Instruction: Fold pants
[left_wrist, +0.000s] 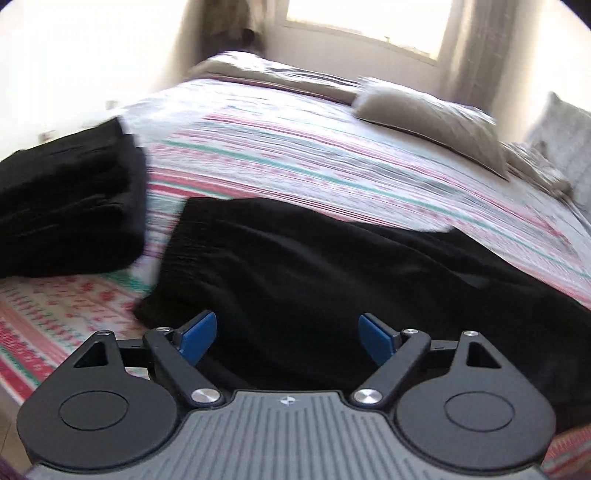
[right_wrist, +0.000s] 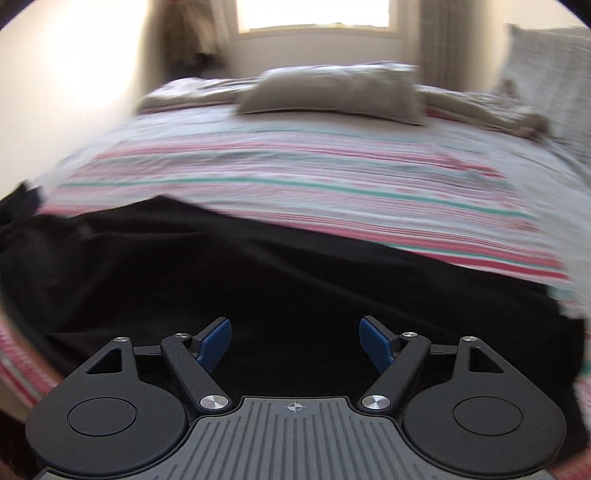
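We record: plain black cloth pants (left_wrist: 314, 266), unpatterned; a folded stack of black cloth garments (left_wrist: 70, 199); a bedspread of white cloth (left_wrist: 295, 147) banded in pink, red and teal stripes; a plain taupe pillow (right_wrist: 332, 92); our black two-finger grippers, left (left_wrist: 288, 338) and right (right_wrist: 295, 341), blue-padded.

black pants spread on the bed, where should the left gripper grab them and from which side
Probably the near-left corner of the black pants, coming in low from the bed's near edge. That end lies flat with its edge exposed on the bedspread, right ahead of the open left gripper.
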